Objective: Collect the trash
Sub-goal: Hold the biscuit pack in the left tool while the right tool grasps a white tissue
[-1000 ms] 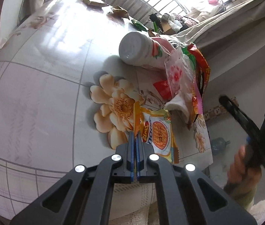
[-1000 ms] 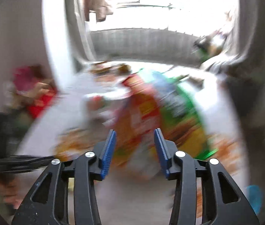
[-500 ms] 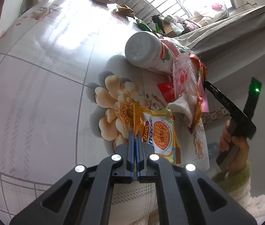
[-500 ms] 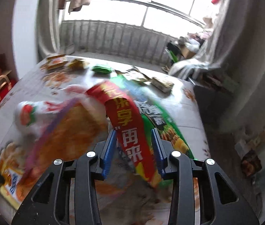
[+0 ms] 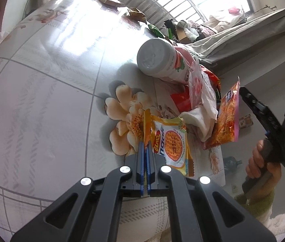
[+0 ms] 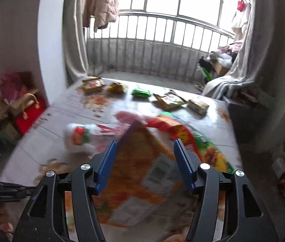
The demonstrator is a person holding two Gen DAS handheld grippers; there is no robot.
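Note:
My left gripper (image 5: pixel 145 147) is shut on the edge of a yellow snack wrapper (image 5: pixel 171 145) that lies on the flowered table (image 5: pixel 41 100). Past it is a heap of trash: a white bottle (image 5: pixel 158 60) on its side, a white tissue (image 5: pixel 199 119), a red wrapper (image 5: pixel 180 98). An orange noodle packet (image 5: pixel 226 119) hangs in the air at the heap's right edge, in front of my right gripper (image 5: pixel 243 92). In the right wrist view my right gripper (image 6: pixel 144 161) is open, with the blurred orange packet (image 6: pixel 140 173) below and between its fingers. The bottle (image 6: pixel 80 141) and a red-green bag (image 6: pixel 184 133) lie behind.
Several more wrappers lie along the table's far edge: an orange one (image 6: pixel 93 85), a yellow one (image 6: pixel 117 87), a green one (image 6: pixel 141 92), a small box (image 6: pixel 198 105). A window railing (image 6: pixel 152 50) stands beyond. The table's right edge drops to the floor (image 5: pixel 231 161).
My right gripper has opened wide and pulled back and up from the heap; the orange packet now hangs loose before it. My left gripper has kept its hold on the yellow wrapper.

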